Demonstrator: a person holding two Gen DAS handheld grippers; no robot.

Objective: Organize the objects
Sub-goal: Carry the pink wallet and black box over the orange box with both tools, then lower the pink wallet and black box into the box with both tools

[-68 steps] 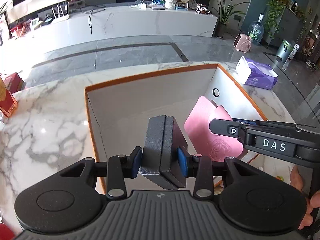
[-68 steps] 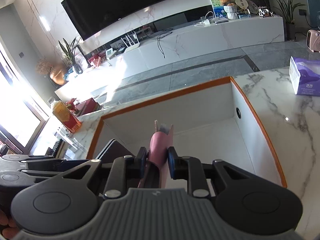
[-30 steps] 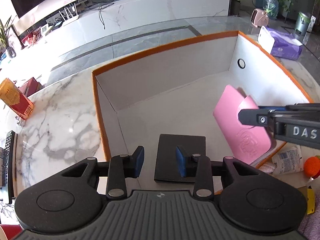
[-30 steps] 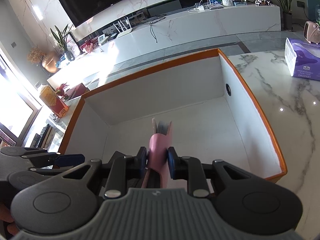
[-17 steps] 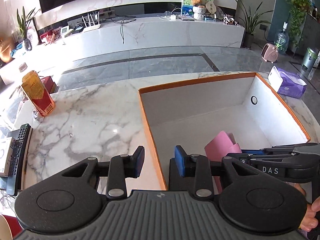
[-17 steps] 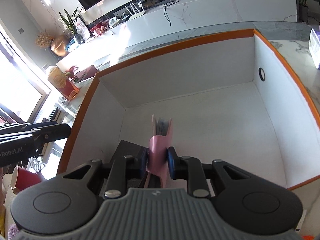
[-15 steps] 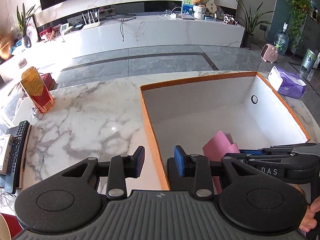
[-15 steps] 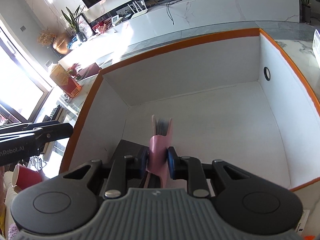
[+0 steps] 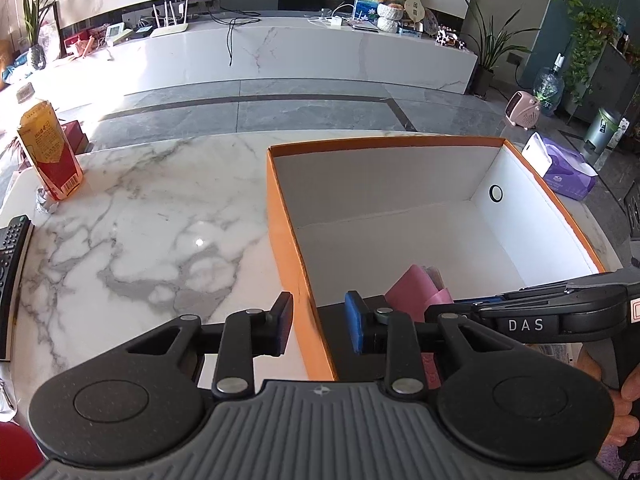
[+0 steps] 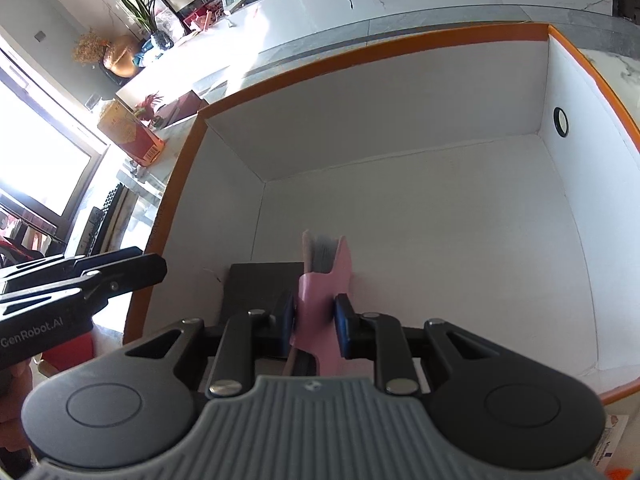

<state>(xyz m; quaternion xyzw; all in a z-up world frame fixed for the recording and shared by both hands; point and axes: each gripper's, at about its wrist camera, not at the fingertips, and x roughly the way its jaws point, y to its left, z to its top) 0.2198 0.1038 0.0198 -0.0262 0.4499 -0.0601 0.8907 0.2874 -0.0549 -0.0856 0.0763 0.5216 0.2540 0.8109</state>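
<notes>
Marble spreads under everything we see: a veined white table in a bright living room, with a long white media console behind it. On that table sits our orange-rimmed box, white inside, open at the top, and by far the largest thing we are working with.

We judge the sorting partly done. A flat black case already lies on the box floor at the near left corner, touching nothing but the bottom. Most of the floor beyond it is bare, so there is room for more.

Our right gripper is clamped on a pink wallet, held on edge inside the box just beside the black case; its open top shows card edges. It has not been set down yet, and we reckon that is the step in hand: lower it and let go.

Our left gripper stands open with nothing between its blue pads, straddling the near left wall of the box.

Outside the box we see a red-and-yellow carton, a remote control and a purple tissue pack; whether these belong in the box we cannot tell.
</notes>
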